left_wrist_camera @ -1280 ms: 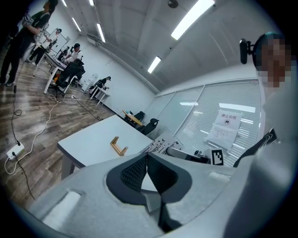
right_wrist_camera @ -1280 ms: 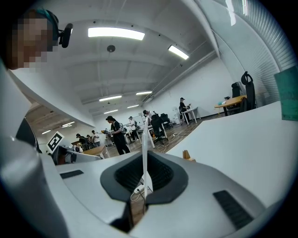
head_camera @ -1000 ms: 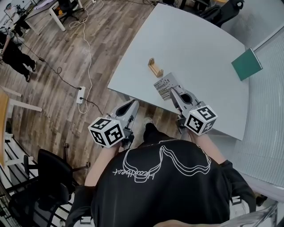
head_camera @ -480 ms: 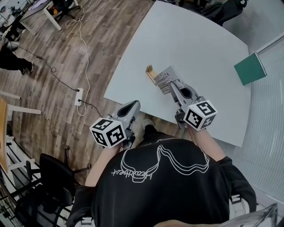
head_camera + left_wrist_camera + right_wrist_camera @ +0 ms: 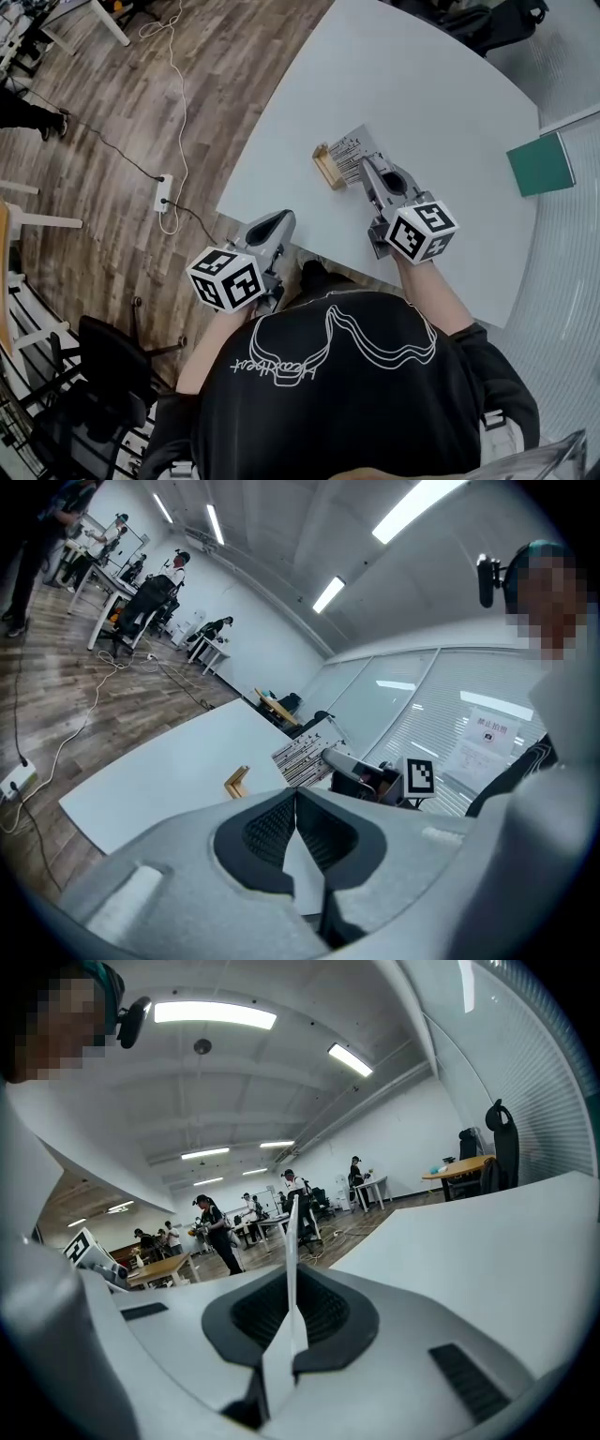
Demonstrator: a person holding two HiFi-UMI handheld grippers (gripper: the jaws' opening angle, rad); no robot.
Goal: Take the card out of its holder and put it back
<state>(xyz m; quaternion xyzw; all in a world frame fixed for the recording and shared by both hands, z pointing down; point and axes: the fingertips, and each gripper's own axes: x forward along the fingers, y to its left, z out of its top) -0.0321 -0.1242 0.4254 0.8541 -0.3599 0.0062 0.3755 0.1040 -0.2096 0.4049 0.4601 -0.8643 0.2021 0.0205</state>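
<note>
A small wooden card holder (image 5: 328, 167) lies on the white table (image 5: 431, 103) near its front edge. My right gripper (image 5: 367, 169) is shut on a white printed card (image 5: 354, 148) and holds it just right of the holder, its lower corner close against the wood. The right gripper view shows the card (image 5: 292, 1241) edge-on, upright between the pads. My left gripper (image 5: 283, 218) is shut on nothing and hangs off the table's front edge. From the left gripper (image 5: 295, 794) view, the holder (image 5: 237, 781) and the card (image 5: 302, 755) lie ahead.
A green board (image 5: 541, 163) lies at the table's right edge. On the wooden floor to the left are a power strip (image 5: 163, 191) and cables. A black office chair (image 5: 112, 361) stands at lower left. People and desks fill the room behind.
The right gripper has carried the card forward and left, from in front of the holder to right beside it. The left gripper has moved forward toward the table edge, still shut.
</note>
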